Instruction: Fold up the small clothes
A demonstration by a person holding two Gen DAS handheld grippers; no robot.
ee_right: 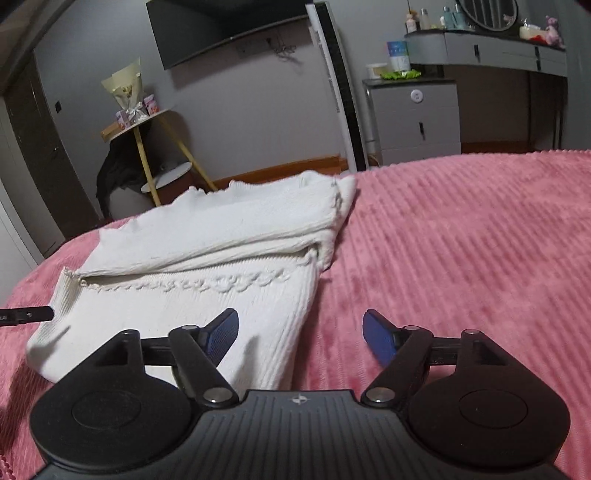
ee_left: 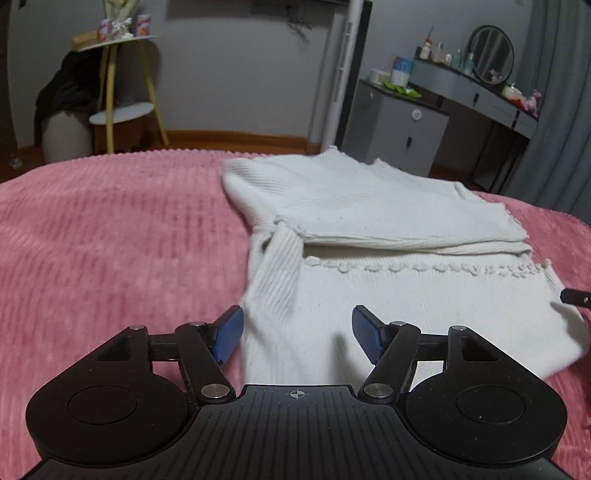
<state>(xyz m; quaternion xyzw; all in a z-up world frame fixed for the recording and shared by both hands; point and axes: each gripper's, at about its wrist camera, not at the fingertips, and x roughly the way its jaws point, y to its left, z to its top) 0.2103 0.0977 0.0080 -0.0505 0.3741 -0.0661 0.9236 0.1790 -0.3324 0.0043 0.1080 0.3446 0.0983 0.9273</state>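
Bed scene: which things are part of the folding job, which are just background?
Job:
- white knit garment, part-folded on the pink bedspread
- left gripper, open
- right gripper, open

Background:
- round side table with bouquet
- wall TV
- grey dresser, round mirror
- drawer cabinet

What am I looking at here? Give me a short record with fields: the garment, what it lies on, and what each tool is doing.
garment: white knit top, partly folded, far part laid back over the near part
surface: pink ribbed blanket
left tool: open, nothing between its blue pads, over the garment's near left edge
right tool: open, holding nothing, at the garment's near right edge
background: grey dressing table, round side table
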